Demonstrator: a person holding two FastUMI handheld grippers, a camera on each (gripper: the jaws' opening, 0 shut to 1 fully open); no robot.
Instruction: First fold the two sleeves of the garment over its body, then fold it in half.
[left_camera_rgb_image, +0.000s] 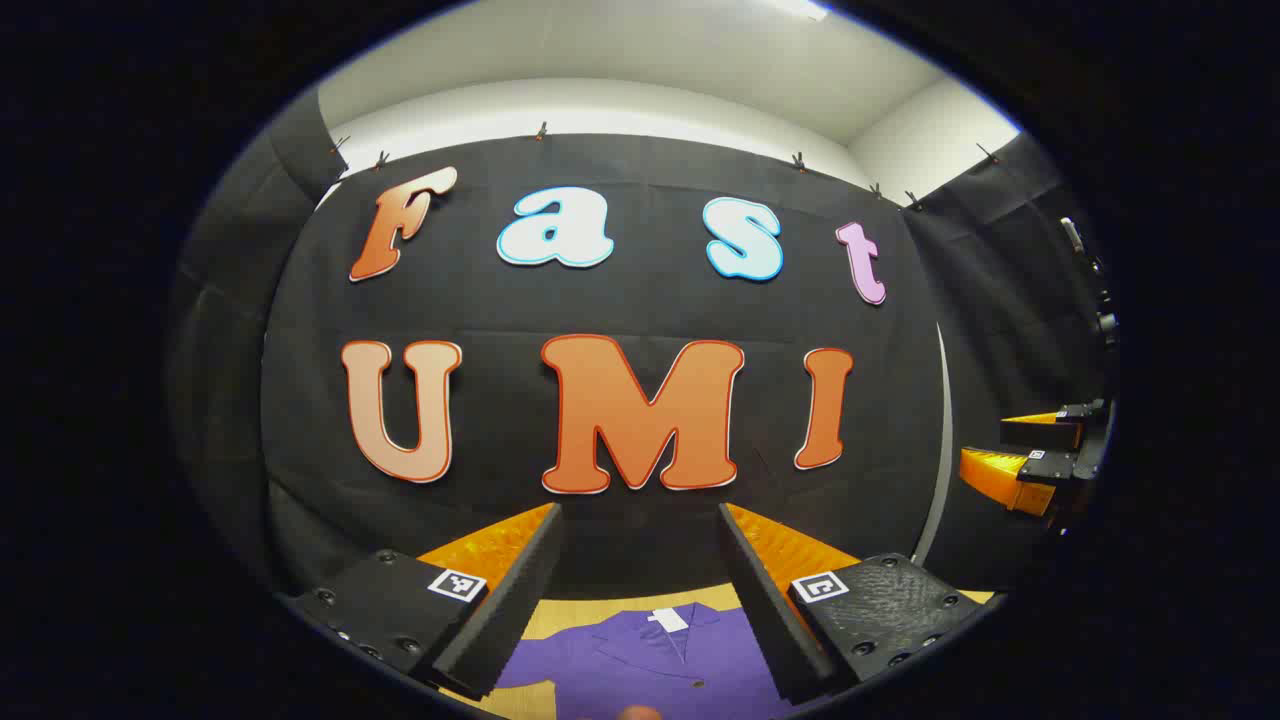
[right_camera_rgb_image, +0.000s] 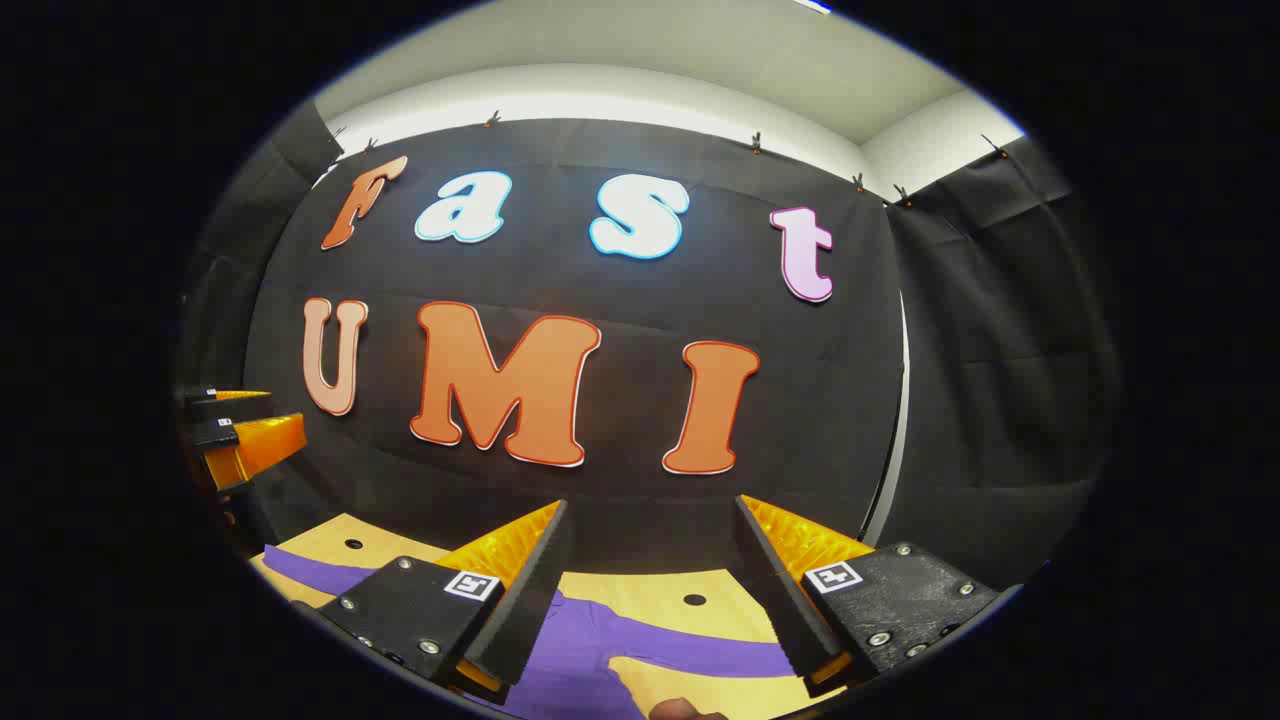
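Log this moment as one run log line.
left gripper: open, above purple garment collar | right gripper: open, above sleeve | sleeves unfolded | table

— Where are we, then?
— A recording booth, clearly: black cloth (left_camera_rgb_image: 640, 300) clipped up as walls, plain white room wall (left_camera_rgb_image: 600, 105) and ceiling above it.
— And underneath?
— A pale wooden table (right_camera_rgb_image: 690, 585) with small round holes (right_camera_rgb_image: 694, 600), lab-bench style.

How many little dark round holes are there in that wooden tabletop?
2 in the right gripper view: one dark round hole at the left, above the purple shirt's sleeve, one near the middle between the tongs. The light wooden tabletop is largely covered, so more may be hidden.
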